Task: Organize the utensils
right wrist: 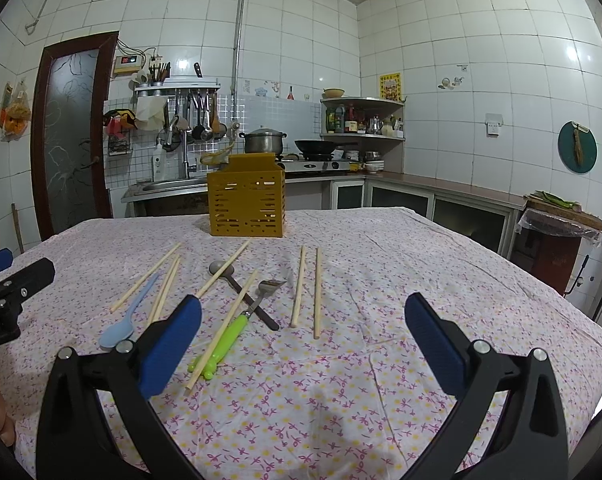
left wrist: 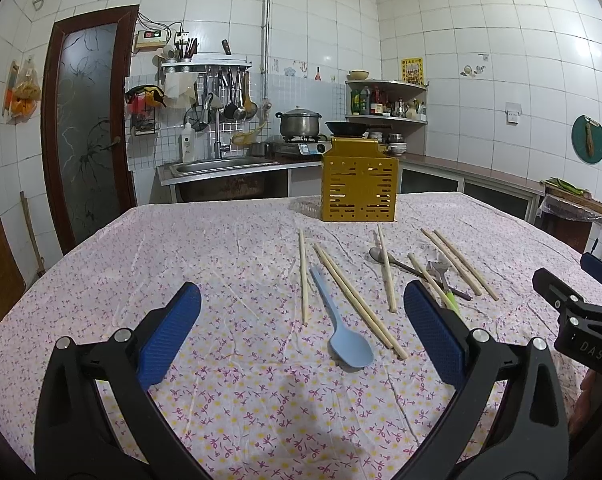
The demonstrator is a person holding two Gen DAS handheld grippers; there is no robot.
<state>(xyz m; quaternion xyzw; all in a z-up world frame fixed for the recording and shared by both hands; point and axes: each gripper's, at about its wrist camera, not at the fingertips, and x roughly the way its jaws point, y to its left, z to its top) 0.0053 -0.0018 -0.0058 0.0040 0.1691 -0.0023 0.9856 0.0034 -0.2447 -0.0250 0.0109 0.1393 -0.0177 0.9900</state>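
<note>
Left gripper (left wrist: 301,320): fingers spread wide, holding nothing, above the table (left wrist: 141,248) on the near side of the yellow holder (left wrist: 358,188). Right gripper (right wrist: 303,324): fingers spread wide, holding nothing. Yellow holder upright at the far end of the table. Between holder and grippers, flat on the floral cloth: loose chopsticks (right wrist: 317,292), blue spoon (left wrist: 343,326), metal spoon (right wrist: 237,284), green-handled fork (right wrist: 237,328).
</note>
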